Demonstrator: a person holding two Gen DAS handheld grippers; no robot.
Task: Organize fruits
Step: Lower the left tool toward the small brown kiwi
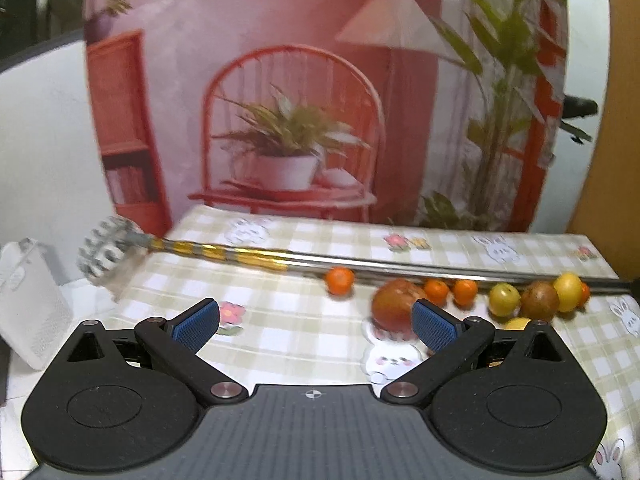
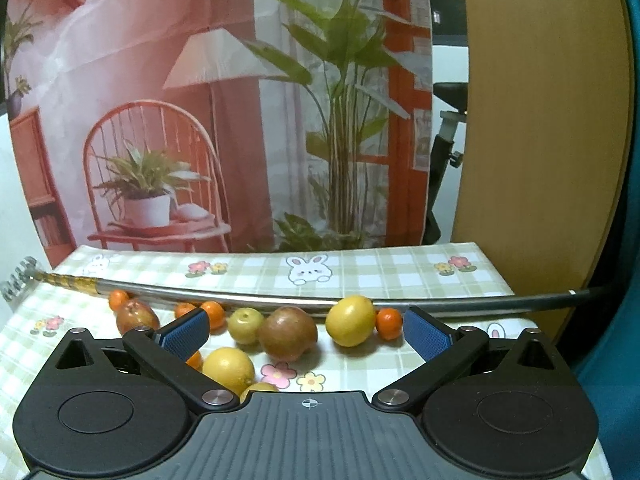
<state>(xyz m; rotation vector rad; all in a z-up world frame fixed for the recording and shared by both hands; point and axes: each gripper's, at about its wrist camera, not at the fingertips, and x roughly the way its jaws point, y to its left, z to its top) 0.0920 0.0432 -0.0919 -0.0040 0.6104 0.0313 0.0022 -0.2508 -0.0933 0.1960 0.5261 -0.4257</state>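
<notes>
The tablecloth (image 2: 360, 276) looks like smooth printed cloth or vinyl, checked, with a faint sheen. Across its far side lies a rod (image 2: 248, 300) of polished, glossy metal, its left end wrapped in shiny gold foil bands (image 1: 224, 251). Both grippers have matt black plastic bodies, ribbed grey plastic in the middle, finely textured blue finger pads (image 1: 434, 326) and 2 brushed metal pivot caps (image 2: 218, 396). A matt wooden panel (image 2: 540, 120) stands at right.

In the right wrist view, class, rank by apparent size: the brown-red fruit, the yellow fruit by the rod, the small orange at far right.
1. brown-red fruit
2. yellow fruit, close, and farther back, so unsure
3. small orange, clearly smallest
</notes>
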